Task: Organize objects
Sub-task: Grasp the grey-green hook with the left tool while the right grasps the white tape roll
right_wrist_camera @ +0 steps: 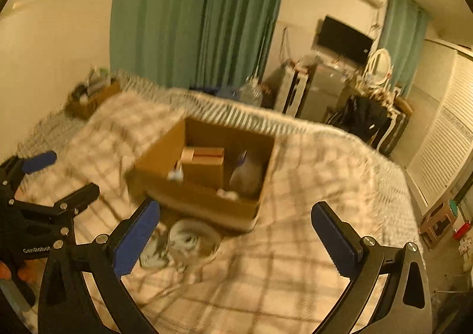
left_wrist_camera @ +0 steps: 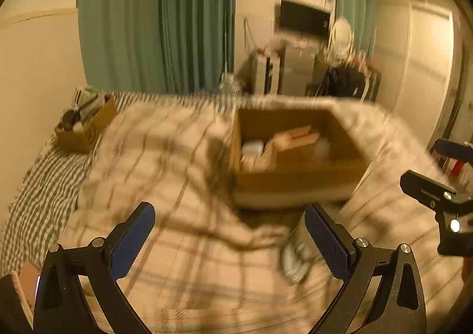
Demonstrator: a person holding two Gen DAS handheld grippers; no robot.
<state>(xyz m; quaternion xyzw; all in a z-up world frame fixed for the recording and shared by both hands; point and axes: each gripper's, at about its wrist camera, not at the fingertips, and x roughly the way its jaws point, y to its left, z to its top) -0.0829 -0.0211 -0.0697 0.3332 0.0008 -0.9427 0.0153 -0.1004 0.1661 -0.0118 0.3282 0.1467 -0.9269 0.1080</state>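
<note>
**Blue-padded tools open over a jar on the bed**

Blue rubber pads face each other across a wide gap on both tools: the left tool (left_wrist_camera: 230,241) and the right tool (right_wrist_camera: 235,238) are spread wide and hold nothing. Just ahead of them, lying on the plaid blanket (right_wrist_camera: 289,269), is a jar-like container (right_wrist_camera: 192,241) with a printed label, blurred by motion; its exact kind cannot be told. It looks rigid and smooth-sided, so probably light but liable to roll or slip on the soft bedding. A grip across its round body, near the middle, seems safest. It lies just in front of the open cardboard box (right_wrist_camera: 201,201), which already holds a smaller brown carton (right_wrist_camera: 204,164) and some pale items. Farther left, near the wall, a second small cardboard box (left_wrist_camera: 85,130) full of odds and ends sits on the striped sheet (left_wrist_camera: 44,189). Beyond the bed hang green curtains (right_wrist_camera: 195,17).
</note>
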